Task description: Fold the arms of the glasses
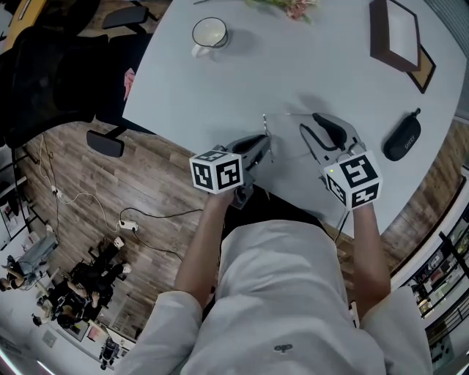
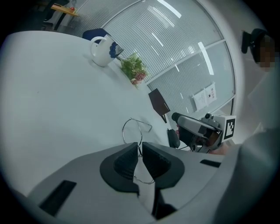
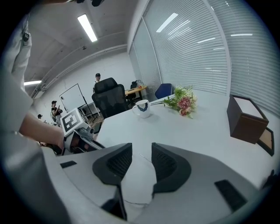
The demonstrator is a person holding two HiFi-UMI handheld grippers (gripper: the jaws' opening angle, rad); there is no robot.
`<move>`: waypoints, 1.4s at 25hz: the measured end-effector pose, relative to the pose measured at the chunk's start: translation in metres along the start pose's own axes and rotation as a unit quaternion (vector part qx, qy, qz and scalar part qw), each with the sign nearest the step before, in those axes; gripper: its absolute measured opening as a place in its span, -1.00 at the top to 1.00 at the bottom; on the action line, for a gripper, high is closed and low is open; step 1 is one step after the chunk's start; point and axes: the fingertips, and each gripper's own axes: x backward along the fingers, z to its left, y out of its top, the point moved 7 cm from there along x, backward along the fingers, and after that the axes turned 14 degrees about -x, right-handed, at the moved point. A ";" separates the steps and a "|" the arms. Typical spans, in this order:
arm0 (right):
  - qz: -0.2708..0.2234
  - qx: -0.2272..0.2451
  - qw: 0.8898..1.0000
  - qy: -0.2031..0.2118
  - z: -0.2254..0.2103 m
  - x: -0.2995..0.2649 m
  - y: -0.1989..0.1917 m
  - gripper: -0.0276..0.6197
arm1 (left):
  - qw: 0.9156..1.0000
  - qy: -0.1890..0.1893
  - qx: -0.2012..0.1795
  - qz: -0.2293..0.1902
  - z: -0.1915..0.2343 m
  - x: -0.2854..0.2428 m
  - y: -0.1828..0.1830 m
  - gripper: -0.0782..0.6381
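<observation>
Thin wire-framed glasses point(image 1: 267, 135) lie on the white table point(image 1: 220, 80) near its front edge, between my two grippers. My left gripper point(image 1: 262, 143) comes at them from the left. In the left gripper view its jaws point(image 2: 141, 146) stand nearly together with the frame's wire pinched in the narrow slit; one lens ring point(image 2: 132, 130) shows just beyond the tips. My right gripper point(image 1: 316, 126) is on the glasses' right side. In the right gripper view its jaws point(image 3: 141, 155) stand wide apart, with a thin temple wire point(image 3: 143, 156) lying between them, untouched.
A black glasses case point(image 1: 401, 138) lies to the right of my right gripper. A brown box point(image 1: 399, 36) stands at the back right, a white mug point(image 1: 209, 33) at the back left, flowers point(image 1: 289, 7) at the far edge. The table edge runs just below the grippers.
</observation>
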 end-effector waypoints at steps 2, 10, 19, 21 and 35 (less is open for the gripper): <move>0.008 0.004 1.000 -0.004 -0.005 -0.003 -0.002 0.47 | 1.000 0.001 0.003 -0.002 0.000 -0.001 0.000 0.66; 0.047 0.036 0.998 -0.019 -0.021 -0.018 -0.013 0.48 | 1.000 0.003 0.010 -0.005 -0.001 -0.002 0.000 0.67; 0.109 0.113 0.987 -0.039 -0.027 -0.040 -0.027 0.55 | 1.000 0.003 0.012 -0.006 0.000 0.001 0.001 0.67; 0.123 0.146 0.980 -0.050 -0.029 -0.044 -0.031 0.60 | 1.000 0.004 0.010 -0.005 0.000 0.001 0.000 0.67; 0.154 0.248 0.953 -0.083 -0.027 -0.054 -0.042 0.82 | 1.000 0.002 0.012 -0.006 0.001 -0.001 -0.002 0.67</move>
